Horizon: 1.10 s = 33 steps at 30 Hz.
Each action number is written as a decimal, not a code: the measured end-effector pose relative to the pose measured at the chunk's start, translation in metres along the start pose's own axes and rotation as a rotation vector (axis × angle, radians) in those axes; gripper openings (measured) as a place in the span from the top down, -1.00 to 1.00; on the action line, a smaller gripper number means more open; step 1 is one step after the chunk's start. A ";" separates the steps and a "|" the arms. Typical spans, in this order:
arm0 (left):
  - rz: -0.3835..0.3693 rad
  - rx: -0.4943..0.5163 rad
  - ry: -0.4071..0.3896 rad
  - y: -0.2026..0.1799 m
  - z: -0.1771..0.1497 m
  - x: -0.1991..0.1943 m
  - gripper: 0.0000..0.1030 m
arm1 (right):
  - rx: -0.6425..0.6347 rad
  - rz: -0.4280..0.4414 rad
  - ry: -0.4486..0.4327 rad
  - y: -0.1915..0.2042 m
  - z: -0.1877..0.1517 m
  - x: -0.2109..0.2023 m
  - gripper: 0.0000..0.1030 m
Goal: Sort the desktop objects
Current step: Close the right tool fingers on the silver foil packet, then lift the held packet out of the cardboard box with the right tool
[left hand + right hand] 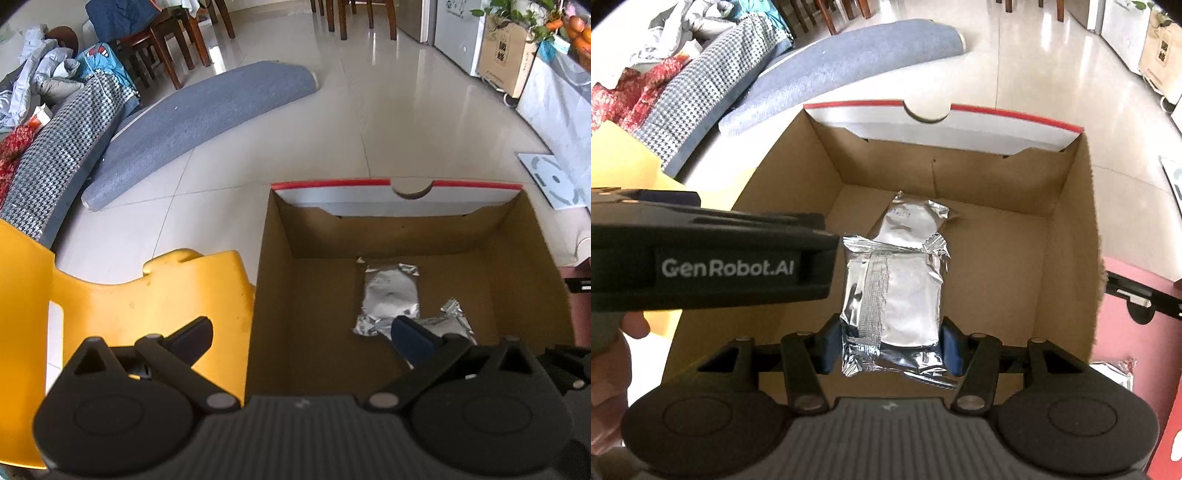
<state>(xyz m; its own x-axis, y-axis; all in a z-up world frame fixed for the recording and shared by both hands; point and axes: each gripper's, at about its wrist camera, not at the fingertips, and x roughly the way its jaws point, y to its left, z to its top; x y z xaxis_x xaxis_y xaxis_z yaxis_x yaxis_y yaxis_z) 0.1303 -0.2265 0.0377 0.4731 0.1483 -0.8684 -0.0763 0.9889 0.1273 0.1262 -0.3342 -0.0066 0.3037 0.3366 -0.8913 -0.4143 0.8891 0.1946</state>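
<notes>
Progress can be judged from the cardboard box (1067,229) and the foil packets in and around it. One foil packet (912,221) is seen lying flat on the box floor, toward twelve o'clock from the right gripper (892,347). A second foil packet (897,299) is pinched between the blue pads of the right gripper, one pad pressed on each long side, and is held over the inside of the box, partly overlapping the resting packet in the right wrist view; whether it touches the floor or the other packet cannot be told. In the left wrist view the left gripper (301,336) is seen with its fingers spread wide and nothing between them, poised over the box's left wall beside a yellow chair (155,295). Its body shows at nine o'clock in the right wrist view. A third foil packet (1115,373) is glimpsed outside the box at about four o'clock, on a pink surface (1126,332). By this judgement the sorting is partly done: one packet is stowed, one is held over the box, and at least one is left outside. Whether more objects remain cannot be seen.
</notes>
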 end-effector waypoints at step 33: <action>-0.197 0.030 -0.180 -0.034 -0.009 -0.065 -1.00 | 0.047 0.006 -0.230 -0.031 -0.024 -0.101 -0.04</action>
<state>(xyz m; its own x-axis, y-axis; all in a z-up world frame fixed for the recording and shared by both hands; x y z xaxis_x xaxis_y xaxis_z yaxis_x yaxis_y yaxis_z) 0.0942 -0.2693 0.0854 0.6250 -0.0511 -0.7790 0.0573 0.9982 -0.0195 0.0874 -0.4028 0.0673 0.4911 0.3988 -0.7745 -0.3780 0.8985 0.2231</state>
